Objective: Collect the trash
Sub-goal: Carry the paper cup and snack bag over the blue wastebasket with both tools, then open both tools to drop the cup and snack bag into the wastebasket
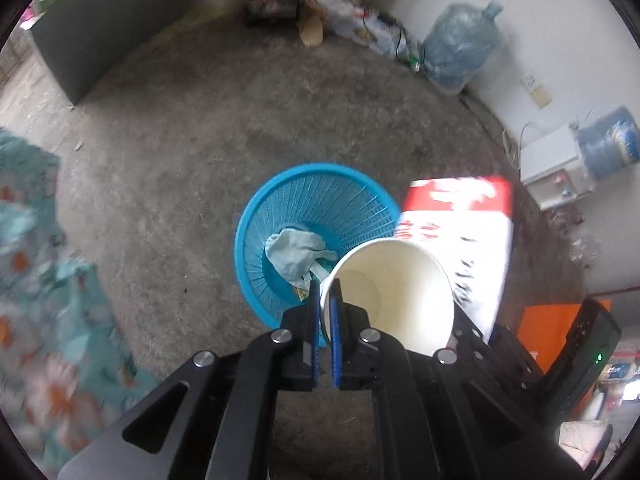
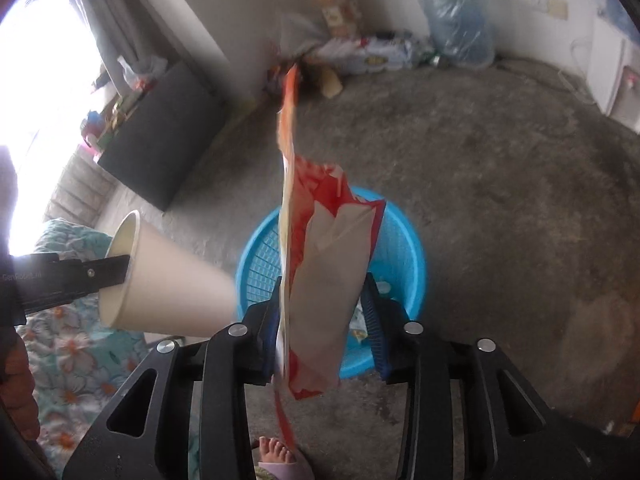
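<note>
Blue slatted plastic forms the round waste basket (image 1: 320, 200) that stands on the grey concrete floor (image 1: 180, 120), and a crumpled pale cloth (image 1: 298, 254) lies in its bottom. The left hand-held gripper (image 1: 326, 300) hangs above the basket's near edge with its blue pads almost together, pinching the rim wall of a white paper cup (image 1: 396, 292), one pad inside and one outside; the cup tilts with its open mouth toward the camera. In the right wrist view the same cup (image 2: 168, 276) lies nearly level to the left of the basket (image 2: 404, 240), with the left hand-held gripper (image 2: 116, 272) on its rim. The right hand-held gripper (image 2: 324, 320) stands about half open over the basket, and a flattened red and white paper carton (image 2: 332, 280) sits upright between its pads; whether the pads press on it cannot be told. From the left wrist view the carton (image 1: 460, 232) shows just right of the basket. A floral teal bedcover (image 1: 36, 280) fills the left edge, and a clear blue water jug (image 1: 460, 44) stands by the far white wall. A bare foot in a pink slipper (image 2: 278, 456) shows on the floor.
</note>
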{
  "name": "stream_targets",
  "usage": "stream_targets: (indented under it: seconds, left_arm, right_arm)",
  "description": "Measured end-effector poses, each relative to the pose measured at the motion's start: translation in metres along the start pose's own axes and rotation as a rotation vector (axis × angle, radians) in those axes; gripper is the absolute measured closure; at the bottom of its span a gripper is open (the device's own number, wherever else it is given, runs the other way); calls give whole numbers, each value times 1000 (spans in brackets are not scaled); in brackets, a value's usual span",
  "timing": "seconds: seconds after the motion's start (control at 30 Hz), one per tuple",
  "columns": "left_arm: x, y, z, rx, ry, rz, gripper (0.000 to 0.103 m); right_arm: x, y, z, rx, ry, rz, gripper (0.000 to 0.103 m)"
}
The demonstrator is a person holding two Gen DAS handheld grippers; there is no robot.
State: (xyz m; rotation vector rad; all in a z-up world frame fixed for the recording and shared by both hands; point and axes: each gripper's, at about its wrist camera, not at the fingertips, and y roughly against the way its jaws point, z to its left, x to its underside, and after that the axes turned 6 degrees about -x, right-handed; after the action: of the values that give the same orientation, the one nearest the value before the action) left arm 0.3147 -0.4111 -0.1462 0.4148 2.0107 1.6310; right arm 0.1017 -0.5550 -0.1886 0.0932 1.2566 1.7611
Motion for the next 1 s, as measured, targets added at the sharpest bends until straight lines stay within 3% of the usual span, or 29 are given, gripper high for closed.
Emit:
stream_targets:
  seconds: [0.03,0.07,0.1,0.17,0.27,0.43,0.57,0.67,0.73,0.83,1.0]
  left_arm:
    - [-5,-11,-2,-12,-4,21,81]
    - [-8,-19,-2,-24,2,36,63]
    - [-8,-24,0,-43,17,33,56]
    - [-9,-27,2,-62,41,22,51]
    - [-6,-17,4,-33,40,6,40]
    - [1,20,1,-38,-38,-86,35]
    - [10,62,7,-2,-34,-157,33]
    - [21,93,16,13,-24,-199,30]
    - [30,111,22,20,-27,-224,26]
    - [47,138,31,28,-40,-255,22]
    - [82,182,57,49,-43,-326,17]
  right_arm:
    - [-2,-16,-6,-13,-7,17,52]
    - [-4,-29,-12,-16,-21,40,46]
    - [-6,-39,-18,0,-41,66,42]
    - [-4,-49,-29,11,-102,93,42]
    - [2,-36,-40,-36,-172,46,39]
    - [7,-14,-40,-88,-189,-31,36]
    - [-9,-18,-38,-157,-199,-56,36]
    - [-21,-18,-27,-187,-185,-66,30]
    - [-28,-31,-19,-176,-169,-14,19]
    - [-27,-44,-11,-70,-135,55,19]
    - [-11,-23,-11,-48,-145,8,19]
